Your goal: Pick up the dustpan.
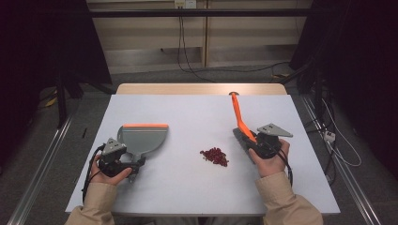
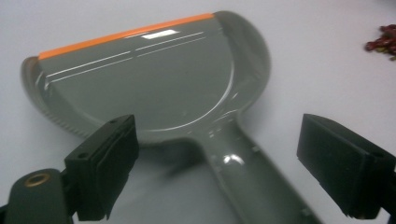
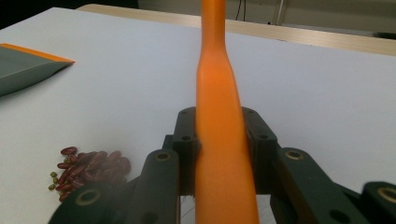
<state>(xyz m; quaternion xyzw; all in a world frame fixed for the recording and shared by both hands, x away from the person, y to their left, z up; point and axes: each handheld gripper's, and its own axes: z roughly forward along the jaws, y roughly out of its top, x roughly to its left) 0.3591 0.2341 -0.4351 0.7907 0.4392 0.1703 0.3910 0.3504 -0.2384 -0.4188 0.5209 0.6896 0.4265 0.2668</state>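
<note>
Orange plastic runs up the middle of the right gripper view: the brush handle [image 3: 218, 116] stands clamped between the two black fingers [image 3: 189, 140] of the right gripper [image 3: 219, 140], which press on it from both sides. In the high view that right gripper [image 1: 256, 140] sits at the right of centre of the frame, held by the person's right hand [image 1: 268, 159], and the brush [image 1: 239, 119] slants up and away from it toward the far edge of the desk [image 1: 187, 108], its grey head down by the gripper.

A small heap of red beans [image 1: 215, 156] lies on the desk at lower centre of the high view, just left of the brush head and well apart from the dustpan. In the right gripper view the beans [image 3: 88, 165] show at lower left, with a few greenish ones at their left edge.

The grey dustpan [image 1: 141, 138] with an orange lip lies flat at the left of centre of the high view, lip toward the far side, handle toward the person. The left gripper [image 1: 123, 161], held in the left hand [image 1: 110, 171], is at the handle's end. In the left gripper view its fingers [image 2: 105, 163] stand wide apart, one on each side of the dustpan handle [image 2: 247, 172], neither touching it; the dustpan [image 2: 149, 84] pan fills the upper half of that frame.
</note>
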